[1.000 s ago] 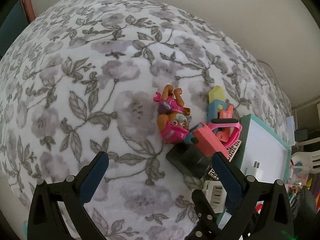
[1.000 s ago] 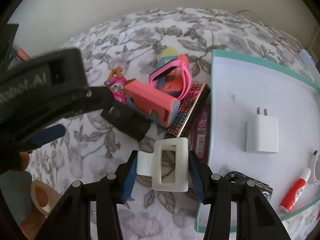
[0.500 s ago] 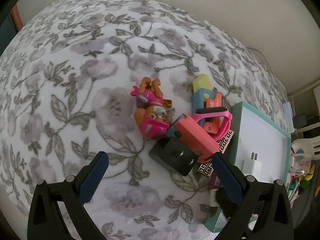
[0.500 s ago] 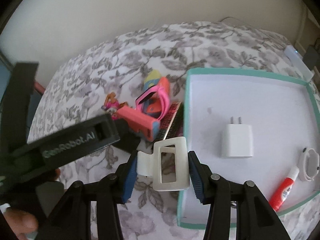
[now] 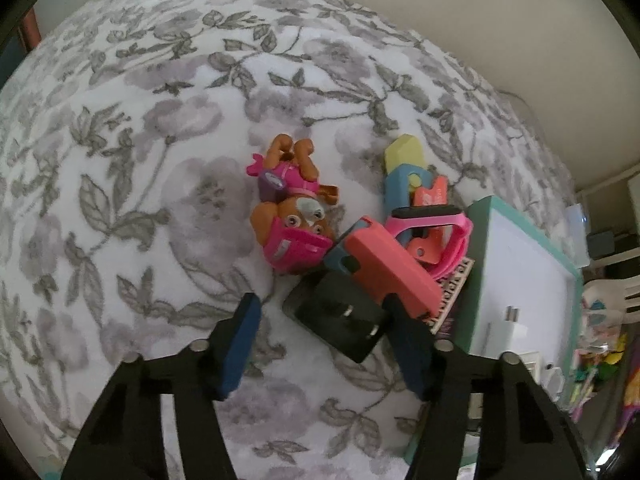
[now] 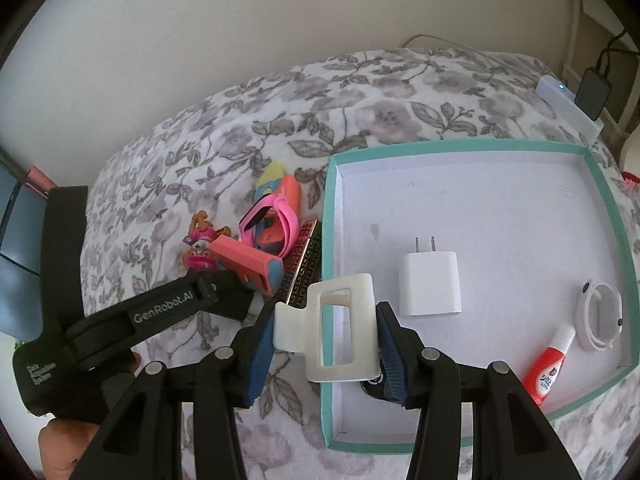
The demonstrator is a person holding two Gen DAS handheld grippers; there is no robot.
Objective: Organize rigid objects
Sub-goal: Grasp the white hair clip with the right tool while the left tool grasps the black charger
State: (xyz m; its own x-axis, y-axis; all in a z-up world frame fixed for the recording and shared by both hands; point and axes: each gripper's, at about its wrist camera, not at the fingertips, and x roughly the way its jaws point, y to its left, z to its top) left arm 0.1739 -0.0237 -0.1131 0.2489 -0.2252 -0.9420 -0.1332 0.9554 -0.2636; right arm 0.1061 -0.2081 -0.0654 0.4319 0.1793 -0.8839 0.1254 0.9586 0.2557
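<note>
A black plug charger (image 5: 332,316) lies on the flowered bedspread, prongs up. My left gripper (image 5: 322,308) straddles it with its jaws closing; the right pad touches it, while a gap remains at the left pad. Just beyond lie a pink pup toy (image 5: 292,220), a coral case (image 5: 384,268), a pink watch band (image 5: 432,224) and a pastel block toy (image 5: 404,168). My right gripper (image 6: 326,320) is shut on a white hair claw (image 6: 340,332), held above the near left edge of the teal tray (image 6: 608,208).
The tray holds a white charger (image 6: 430,284), a white band (image 6: 600,320), a red tube (image 6: 554,368) and a dark item under the claw. A black-and-gold patterned box (image 6: 304,272) leans against the tray's left wall. A hand grips the left tool at the lower left.
The left jaws have narrowed from wide open around the black charger, and the gripper has sunk closer to it. The right gripper carried the white claw up and over the tray's edge.
</note>
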